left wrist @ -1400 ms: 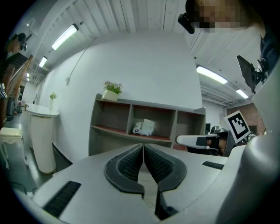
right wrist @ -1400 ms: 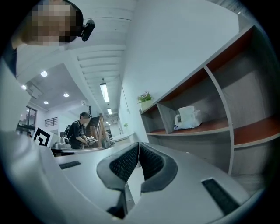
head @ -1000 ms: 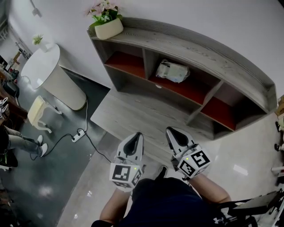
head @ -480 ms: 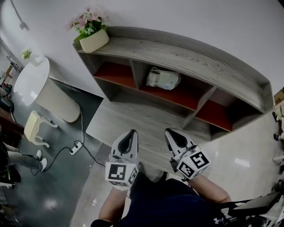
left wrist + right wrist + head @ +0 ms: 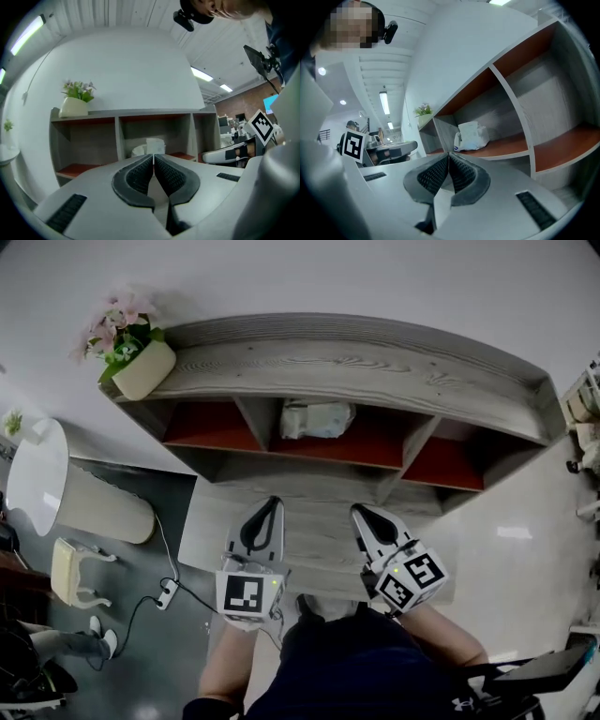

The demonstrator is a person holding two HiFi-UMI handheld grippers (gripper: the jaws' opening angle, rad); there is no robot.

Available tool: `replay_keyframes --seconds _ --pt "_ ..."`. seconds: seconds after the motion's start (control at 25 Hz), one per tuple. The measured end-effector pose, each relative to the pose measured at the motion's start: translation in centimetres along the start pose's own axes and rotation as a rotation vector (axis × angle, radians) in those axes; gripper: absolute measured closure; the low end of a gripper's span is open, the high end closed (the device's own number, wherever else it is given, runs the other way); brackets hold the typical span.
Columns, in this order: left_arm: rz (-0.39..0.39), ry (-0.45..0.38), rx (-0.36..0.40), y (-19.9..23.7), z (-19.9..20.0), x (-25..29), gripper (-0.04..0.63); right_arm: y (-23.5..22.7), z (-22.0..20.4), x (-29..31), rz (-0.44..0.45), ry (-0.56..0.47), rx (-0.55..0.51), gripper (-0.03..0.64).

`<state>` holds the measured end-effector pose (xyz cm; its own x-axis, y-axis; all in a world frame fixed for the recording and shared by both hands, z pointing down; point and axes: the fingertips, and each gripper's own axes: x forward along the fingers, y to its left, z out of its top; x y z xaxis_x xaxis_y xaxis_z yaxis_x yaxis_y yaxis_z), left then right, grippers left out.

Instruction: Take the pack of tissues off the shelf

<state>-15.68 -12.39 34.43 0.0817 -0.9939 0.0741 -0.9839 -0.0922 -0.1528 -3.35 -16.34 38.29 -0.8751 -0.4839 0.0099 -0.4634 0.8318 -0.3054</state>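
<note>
**newbie_q:** Which step is this? Doesn't look like anything's been grabbed yet.

**rig_watcher:** Yeah, I'd call it the approach, right at the start. The pack of tissues (image 5: 317, 419) is on the red-brown board in the middle compartment of the grey wooden shelf (image 5: 375, 360), nothing touching it. Both grippers are low in front of the person, well apart from the shelf, over the wooden platform (image 5: 319, 498) at its foot.

**newbie_q:** And the jaws?

**rig_watcher:** The left gripper (image 5: 268, 514) has its ribbed pads pressed together with nothing between them. You only see the tissues past the tips in its own view. The right gripper (image 5: 367, 519) is the same, fingers together and empty. It sees the pack from an angle, off to its left.

**newbie_q:** So what does the next move need?

**rig_watcher:** My guess is one gripper has to spread its jaws first, since closed tips would only shove a soft pack backwards. Then it reaches into that middle bay between the two upright dividers and closes across the pack. It's soft plastic wrap, so it'll probably squash a bit, and a grip around the body beats pinching a corner. The potted flowers (image 5: 139, 360) on top at the left end are well clear, so no worry there.
</note>
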Motion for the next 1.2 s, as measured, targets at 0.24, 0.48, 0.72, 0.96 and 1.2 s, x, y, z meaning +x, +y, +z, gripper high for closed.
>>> replay_keyframes --seconds 0.24,0.48,0.72,0.96,1.2 --pt "-0.151 0.062 0.171 1.1 0.9 4.4 0.571 -0.2 0.3 0.6 -0.083 -0.03 0.004 0.603" --pt "-0.239 0.09 0.318 0.6 2.4 8.8 0.54 -0.7 0.7 -0.1 -0.174 -0.067 0.019 0.603" --pt "-0.234 0.063 0.529 0.2 4.2 12.5 0.49 -0.8 -0.4 -0.6 -0.225 -0.063 0.07 0.603" --pt "-0.223 0.149 0.61 0.2 3.2 15.6 0.418 0.2 -0.5 -0.7 -0.207 -0.057 0.072 0.603" --pt "-0.241 0.259 0.579 0.1 2.2 18.3 0.39 0.0 -1.5 -1.9 -0.189 -0.045 0.149 0.603"
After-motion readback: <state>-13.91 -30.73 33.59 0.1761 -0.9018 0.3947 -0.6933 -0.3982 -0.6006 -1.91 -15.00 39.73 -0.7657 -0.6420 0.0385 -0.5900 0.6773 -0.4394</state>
